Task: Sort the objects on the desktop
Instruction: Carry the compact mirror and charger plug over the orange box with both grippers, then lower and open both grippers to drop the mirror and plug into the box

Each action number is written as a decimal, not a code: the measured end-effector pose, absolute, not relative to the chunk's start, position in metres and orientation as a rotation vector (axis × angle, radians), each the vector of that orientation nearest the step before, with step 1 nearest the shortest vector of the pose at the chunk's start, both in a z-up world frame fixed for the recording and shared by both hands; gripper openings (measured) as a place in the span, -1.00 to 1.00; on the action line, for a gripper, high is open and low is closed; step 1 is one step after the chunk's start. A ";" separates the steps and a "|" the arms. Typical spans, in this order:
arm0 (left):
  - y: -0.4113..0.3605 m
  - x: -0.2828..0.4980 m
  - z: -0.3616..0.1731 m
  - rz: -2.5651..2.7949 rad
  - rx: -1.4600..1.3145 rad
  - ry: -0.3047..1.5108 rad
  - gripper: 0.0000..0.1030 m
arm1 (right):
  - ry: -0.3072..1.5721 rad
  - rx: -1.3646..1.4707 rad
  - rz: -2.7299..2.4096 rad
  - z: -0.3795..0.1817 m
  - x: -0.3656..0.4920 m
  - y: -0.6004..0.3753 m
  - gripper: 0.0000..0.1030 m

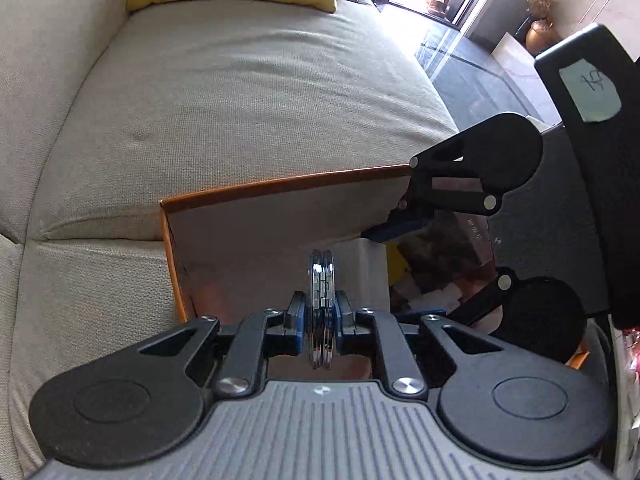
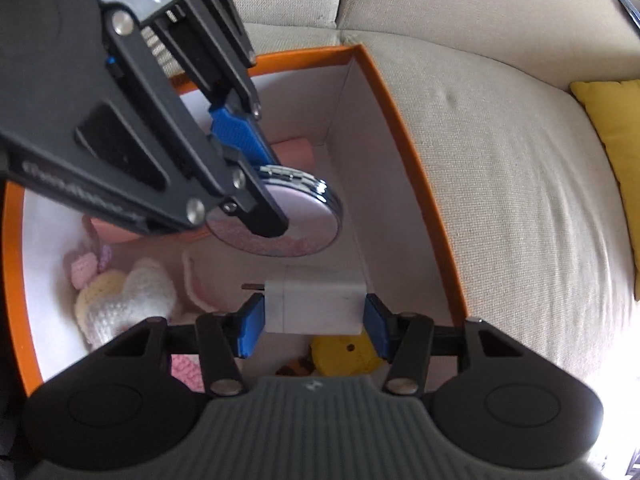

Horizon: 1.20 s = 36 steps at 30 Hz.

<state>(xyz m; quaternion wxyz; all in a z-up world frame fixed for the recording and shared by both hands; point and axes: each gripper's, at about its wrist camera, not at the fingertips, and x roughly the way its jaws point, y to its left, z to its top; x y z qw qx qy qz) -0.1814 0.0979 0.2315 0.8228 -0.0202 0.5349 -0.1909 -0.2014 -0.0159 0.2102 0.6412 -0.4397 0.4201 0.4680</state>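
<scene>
A: What do the left tongs (image 1: 319, 326) have?

B: They are squeezed nearly shut on a round, shiny silver folding mirror (image 1: 321, 304). The mirror stands on its thin edge between the blue pads (image 1: 298, 330).

A: And the right tongs (image 2: 314, 322)?

B: They are about half open, because they hold something fat: a white, blocky plastic plug charger (image 2: 316, 304). Its long side goes across from one pad to the other, and its metal pins stick out to the left in the right wrist view.

A: Where are both things?

B: Both hang over the open orange cardboard box with white inside walls (image 2: 412, 184). The box sits on a beige cloth sofa (image 2: 500, 160), not on a table. The box floor is right below them, so the next move is likely down and let go.

A: Which hand is closer to the bottom?

B: It is hard to tell. In the right wrist view the mirror is beyond the charger, farther into the box.

A: What is under them?

B: Soft knitted pink and cream toys (image 2: 120, 300) and a small yellow toy (image 2: 344, 356). The yellow toy shows just below the charger, so the charger may land on it.
</scene>
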 end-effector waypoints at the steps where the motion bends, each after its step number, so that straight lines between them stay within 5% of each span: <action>1: 0.094 -0.181 0.229 -0.401 -0.033 1.142 -0.71 | 0.955 -1.012 1.068 0.211 -0.196 -0.017 0.07; 36: 0.067 -0.183 0.219 -0.365 0.140 1.142 -0.63 | 0.979 -1.056 0.989 0.236 -0.179 -0.043 0.11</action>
